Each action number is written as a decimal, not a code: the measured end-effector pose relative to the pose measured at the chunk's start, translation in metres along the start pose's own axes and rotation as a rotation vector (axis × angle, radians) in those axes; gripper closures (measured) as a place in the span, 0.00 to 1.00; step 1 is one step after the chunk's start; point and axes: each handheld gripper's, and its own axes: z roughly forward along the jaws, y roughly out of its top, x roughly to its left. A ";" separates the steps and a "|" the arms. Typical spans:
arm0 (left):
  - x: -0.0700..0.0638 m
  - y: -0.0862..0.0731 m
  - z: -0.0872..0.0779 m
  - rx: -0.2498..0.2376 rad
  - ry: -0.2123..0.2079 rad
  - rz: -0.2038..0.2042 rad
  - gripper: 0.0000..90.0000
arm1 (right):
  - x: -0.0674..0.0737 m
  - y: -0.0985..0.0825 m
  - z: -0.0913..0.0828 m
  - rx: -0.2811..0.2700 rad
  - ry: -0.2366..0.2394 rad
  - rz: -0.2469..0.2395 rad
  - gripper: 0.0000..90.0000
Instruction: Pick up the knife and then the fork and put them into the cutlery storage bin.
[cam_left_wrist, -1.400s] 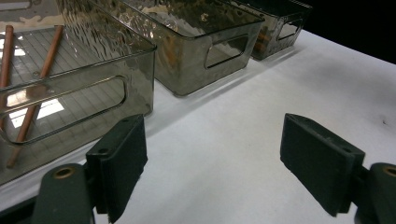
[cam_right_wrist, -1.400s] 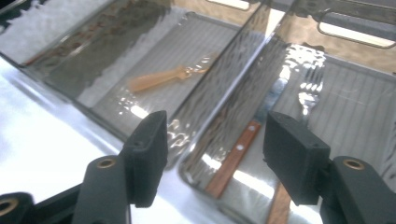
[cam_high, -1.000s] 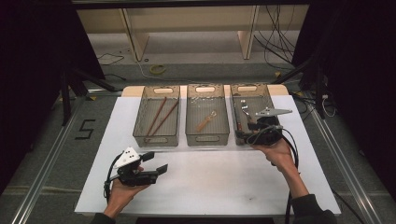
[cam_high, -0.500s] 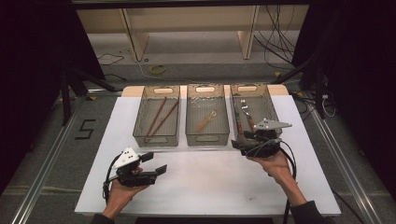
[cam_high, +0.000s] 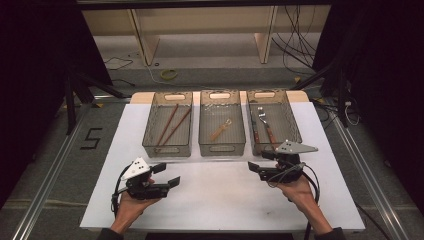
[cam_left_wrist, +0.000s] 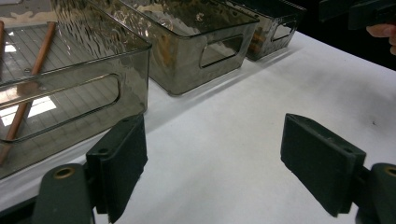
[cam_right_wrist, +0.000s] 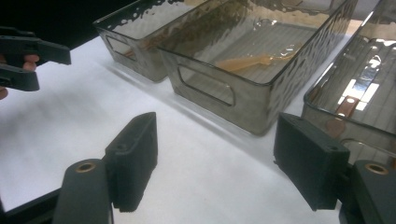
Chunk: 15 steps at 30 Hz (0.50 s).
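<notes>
Three smoked clear bins stand in a row at the far side of the white mat (cam_high: 220, 200). The left bin (cam_high: 167, 149) holds two brown chopsticks (cam_high: 170, 125), the middle bin (cam_high: 222, 148) a wooden spoon (cam_high: 220, 130), and the right bin (cam_high: 292, 125) a fork and a knife (cam_high: 265, 127) with brown handles. My left gripper (cam_high: 166, 174) rests low over the mat's front left, open and empty (cam_left_wrist: 215, 154). My right gripper (cam_high: 257, 162) hovers just in front of the right bin, pointing left. Its jaws have just been opening and nothing is between them (cam_right_wrist: 219, 144).
Beyond the table stand wooden shelf legs (cam_high: 142, 40), with cables (cam_high: 300, 40) on the floor. Metal rails (cam_high: 45, 175) run along both sides of the table. Bare mat lies between my two grippers.
My right gripper has come back from above the right bin, toward the person and lower, to the mat in front of the bins. My left gripper has stayed put.
</notes>
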 end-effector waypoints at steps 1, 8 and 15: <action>0.000 0.000 0.000 0.002 -0.002 -0.001 0.24 | 0.001 -0.001 -0.001 -0.003 0.002 0.001 0.35; -0.001 0.000 0.001 0.004 -0.006 0.001 0.24 | 0.005 -0.012 -0.005 -0.019 0.016 -0.003 0.31; -0.001 0.000 0.001 0.002 -0.012 -0.002 0.24 | 0.008 -0.024 -0.010 -0.028 0.016 -0.004 0.28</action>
